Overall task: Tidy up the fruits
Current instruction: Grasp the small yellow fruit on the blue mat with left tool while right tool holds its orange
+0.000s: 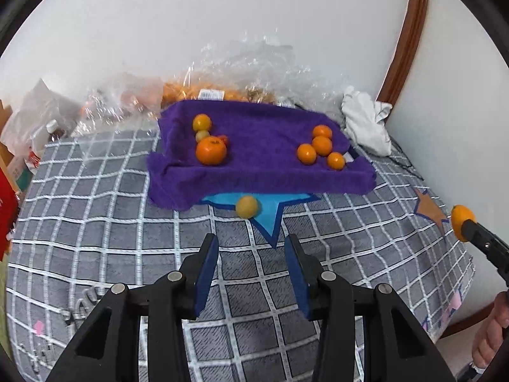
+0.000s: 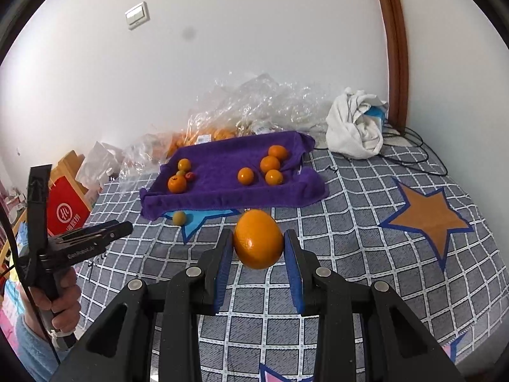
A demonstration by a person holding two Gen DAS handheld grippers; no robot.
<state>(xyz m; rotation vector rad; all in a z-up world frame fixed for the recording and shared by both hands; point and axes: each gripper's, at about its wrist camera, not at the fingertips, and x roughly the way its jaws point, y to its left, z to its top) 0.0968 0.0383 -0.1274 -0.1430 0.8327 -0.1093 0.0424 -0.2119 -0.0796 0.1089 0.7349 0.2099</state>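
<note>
Two grippers we hold, right gripper [image 2: 258, 248] squeezing an orange [image 2: 257, 243], left gripper [image 1: 251, 248] open, holding nothing, above the bed [image 1: 95, 222].

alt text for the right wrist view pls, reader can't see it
The right gripper clamps an orange above a grey checked bedspread. Beyond, a purple towel holds two clusters of small oranges, and the left gripper is at far left.
</note>
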